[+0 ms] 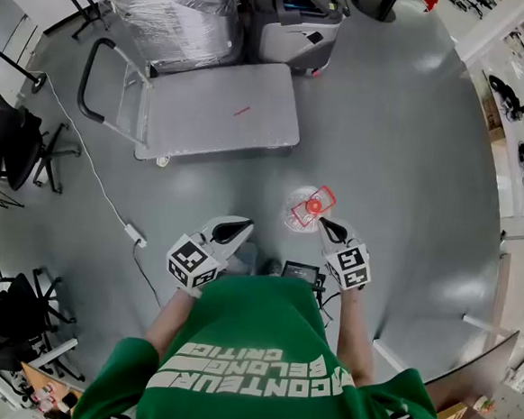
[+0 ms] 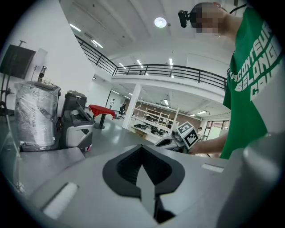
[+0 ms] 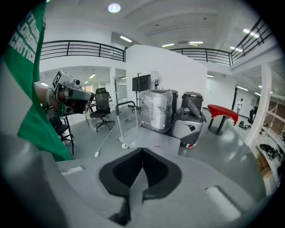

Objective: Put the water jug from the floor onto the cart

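Observation:
In the head view the water jug [image 1: 309, 208] stands on the grey floor, seen from above as a clear body with a red cap. My right gripper [image 1: 326, 224] is shut, its tip right beside the jug's right edge. My left gripper [image 1: 241, 224] is shut and empty, a short way left of the jug. The flat grey cart [image 1: 220, 110] stands farther off with its black handle [image 1: 90, 71] at the left. In the right gripper view my right gripper [image 3: 141, 153] points over the cart [image 3: 153, 139]. My left gripper [image 2: 142, 149] shows its jaws together. Neither gripper view shows the jug.
A plastic-wrapped pallet load [image 1: 174, 12] and a grey machine [image 1: 295, 21] stand behind the cart. A white cable with a plug block [image 1: 134, 234] crosses the floor at left. Office chairs [image 1: 15, 139] stand at the left edge, and a red table [image 3: 222, 111] lies beyond the machine.

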